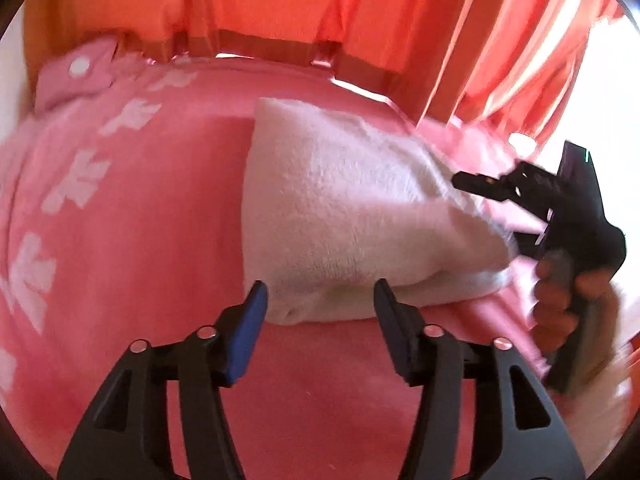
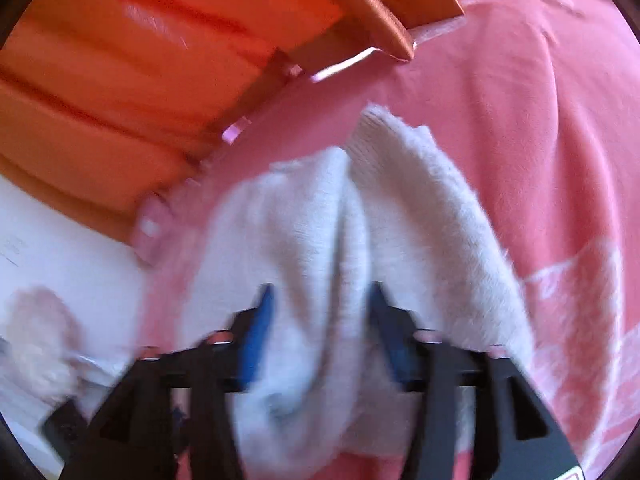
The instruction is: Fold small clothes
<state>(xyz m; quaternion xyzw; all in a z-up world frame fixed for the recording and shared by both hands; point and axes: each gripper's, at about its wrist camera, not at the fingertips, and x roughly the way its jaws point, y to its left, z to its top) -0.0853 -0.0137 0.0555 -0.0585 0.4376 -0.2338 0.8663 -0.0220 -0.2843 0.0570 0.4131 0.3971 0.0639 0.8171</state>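
Observation:
A small white fleecy garment (image 1: 344,216) lies folded on a pink blanket (image 1: 160,240). My left gripper (image 1: 320,304) is open, its fingertips at the garment's near edge, empty. In the left wrist view my right gripper (image 1: 492,216) comes in from the right with its two fingers spread over and under the garment's right corner. In the right wrist view the white garment (image 2: 340,264) bunches up between the spread fingers of my right gripper (image 2: 320,312). The view is blurred.
The pink blanket has white patterns (image 1: 76,184) on its left part and a snap tab (image 1: 80,68) at the far left. Orange curtains (image 1: 320,4) hang behind. A white surface (image 2: 60,248) and a pale fluffy item (image 2: 40,336) lie at the left in the right wrist view.

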